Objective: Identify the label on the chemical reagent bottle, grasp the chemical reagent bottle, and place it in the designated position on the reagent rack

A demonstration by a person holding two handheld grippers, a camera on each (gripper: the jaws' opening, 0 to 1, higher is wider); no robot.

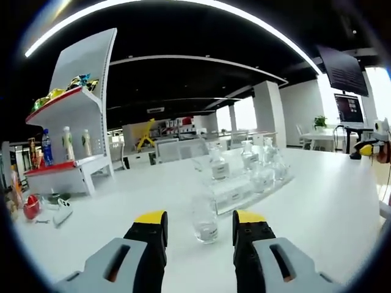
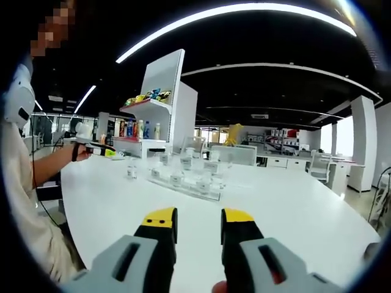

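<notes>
A small clear glass reagent bottle point(image 1: 204, 220) with a white label stands alone on the white table point(image 1: 317, 207), just ahead of the gap between my left gripper's point(image 1: 200, 218) yellow-tipped jaws. They are open and apart from the bottle. Behind it is a clear stepped reagent rack point(image 1: 247, 186) holding several similar bottles. In the right gripper view the lone bottle point(image 2: 131, 172) stands left of the rack point(image 2: 183, 181), and a person's hand holds the left gripper point(image 2: 98, 149) near it. My right gripper point(image 2: 198, 217) is open over bare table with nothing between its jaws. It shows far right as a yellow tip point(image 1: 366, 149).
A white display shelf point(image 1: 76, 116) with red ledges, drink bottles and snacks stands at the table's far left, also seen behind the rack point(image 2: 160, 104). Small red and white items point(image 1: 36, 207) lie near it. A person's arm and body point(image 2: 24, 183) are at the left.
</notes>
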